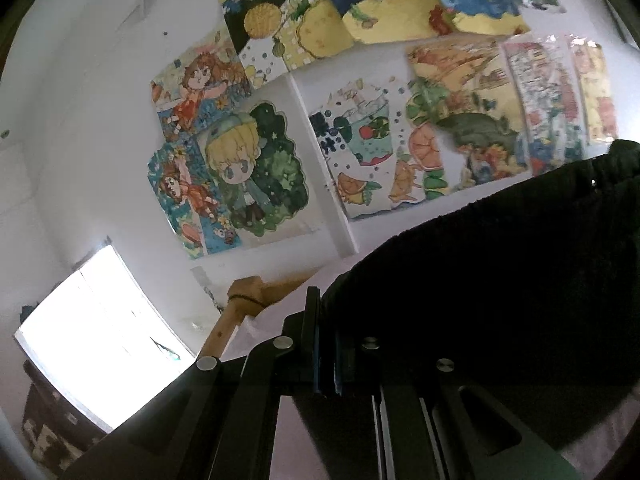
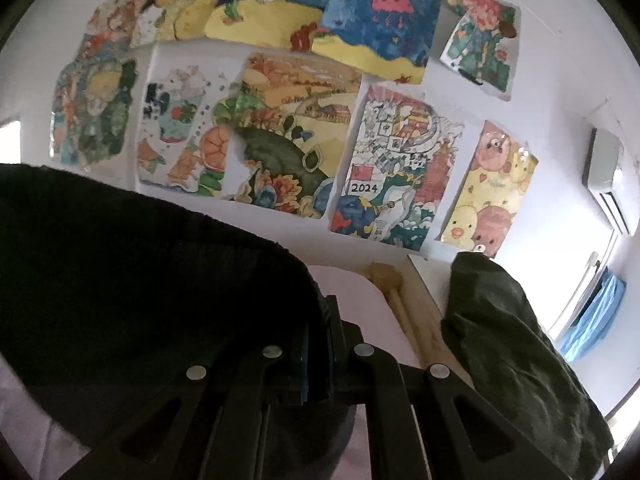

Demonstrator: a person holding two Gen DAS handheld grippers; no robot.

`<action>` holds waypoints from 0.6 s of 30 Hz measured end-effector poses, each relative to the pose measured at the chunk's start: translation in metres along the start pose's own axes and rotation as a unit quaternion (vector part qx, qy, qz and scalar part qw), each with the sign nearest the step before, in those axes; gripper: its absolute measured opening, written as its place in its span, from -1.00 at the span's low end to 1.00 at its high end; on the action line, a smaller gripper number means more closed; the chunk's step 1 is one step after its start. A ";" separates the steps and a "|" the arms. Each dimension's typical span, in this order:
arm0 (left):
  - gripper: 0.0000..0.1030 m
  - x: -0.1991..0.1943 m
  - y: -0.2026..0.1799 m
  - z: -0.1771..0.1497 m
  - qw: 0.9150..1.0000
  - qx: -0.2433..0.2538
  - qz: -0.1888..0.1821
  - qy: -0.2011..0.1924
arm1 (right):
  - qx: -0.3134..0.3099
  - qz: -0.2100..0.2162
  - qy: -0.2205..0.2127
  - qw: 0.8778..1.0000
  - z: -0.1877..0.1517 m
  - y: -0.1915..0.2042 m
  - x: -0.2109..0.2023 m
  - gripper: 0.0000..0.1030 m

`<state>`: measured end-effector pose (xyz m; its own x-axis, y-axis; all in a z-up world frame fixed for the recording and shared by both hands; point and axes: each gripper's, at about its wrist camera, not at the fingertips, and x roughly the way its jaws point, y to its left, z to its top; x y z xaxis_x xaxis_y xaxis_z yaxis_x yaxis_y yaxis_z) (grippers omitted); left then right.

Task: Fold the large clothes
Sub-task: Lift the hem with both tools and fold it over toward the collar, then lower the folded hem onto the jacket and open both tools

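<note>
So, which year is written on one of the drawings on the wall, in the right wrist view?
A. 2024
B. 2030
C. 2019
A: the crowded drawing with a small red flag carries a white label reading 2024, on the wall above the dark garment that the right tongs grip.

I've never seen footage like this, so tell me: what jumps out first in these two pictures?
The wall of bright children's paintings fills the top of both views. Below it hangs a black garment, stretched between the two tools: the left gripper pinches its one end, the right gripper the other, fingers closed on the cloth. A second dark green garment lies at the right, near an air conditioner.
</note>
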<state>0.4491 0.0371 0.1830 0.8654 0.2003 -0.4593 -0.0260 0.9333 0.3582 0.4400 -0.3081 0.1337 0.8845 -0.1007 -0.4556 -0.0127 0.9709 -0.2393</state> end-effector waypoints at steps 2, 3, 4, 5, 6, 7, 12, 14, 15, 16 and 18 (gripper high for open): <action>-0.91 0.022 -0.002 -0.001 1.000 -0.013 0.001 -0.002 | 0.007 -0.003 0.004 1.000 0.001 0.004 0.028 -0.87; -0.91 0.035 -0.003 -0.004 1.000 -0.022 0.000 -0.003 | 0.008 -0.004 0.007 1.000 0.000 0.006 0.038 -0.87; -0.91 0.044 -0.004 -0.005 1.000 -0.027 0.000 -0.002 | 0.007 -0.004 0.010 1.000 -0.002 0.009 0.049 -0.87; -0.91 0.055 -0.005 -0.008 1.000 -0.030 -0.002 0.001 | 0.003 -0.005 0.016 1.000 -0.005 0.013 0.062 -0.87; -0.91 0.066 -0.005 -0.011 0.999 -0.032 -0.005 0.007 | -0.004 -0.006 0.023 1.000 -0.007 0.016 0.072 -0.87; -0.91 0.074 -0.006 -0.012 0.999 -0.032 -0.009 0.011 | -0.012 -0.006 0.032 0.999 -0.011 0.020 0.085 -0.87; -0.91 0.122 -0.015 -0.022 0.998 -0.025 -0.025 0.049 | -0.033 0.003 0.064 0.997 -0.027 0.030 0.127 -0.86; -0.91 0.138 -0.021 -0.028 0.997 -0.016 -0.028 0.067 | -0.040 0.011 0.079 0.996 -0.031 0.033 0.143 -0.86; -0.91 0.147 -0.025 -0.032 0.997 -0.007 -0.028 0.077 | -0.043 0.017 0.090 0.995 -0.035 0.034 0.152 -0.86; -0.91 0.153 -0.029 -0.036 0.996 -0.001 -0.029 0.083 | -0.046 0.021 0.099 0.994 -0.039 0.035 0.159 -0.86; -0.91 0.167 -0.035 -0.044 0.994 0.004 -0.032 0.100 | -0.049 0.027 0.113 0.992 -0.046 0.037 0.171 -0.82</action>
<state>0.5721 0.0515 0.0580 0.7481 0.1966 -0.6338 0.0312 0.9436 0.3295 0.5690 -0.2996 0.0074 0.7546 -0.1063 -0.6475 -0.1123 0.9513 -0.2871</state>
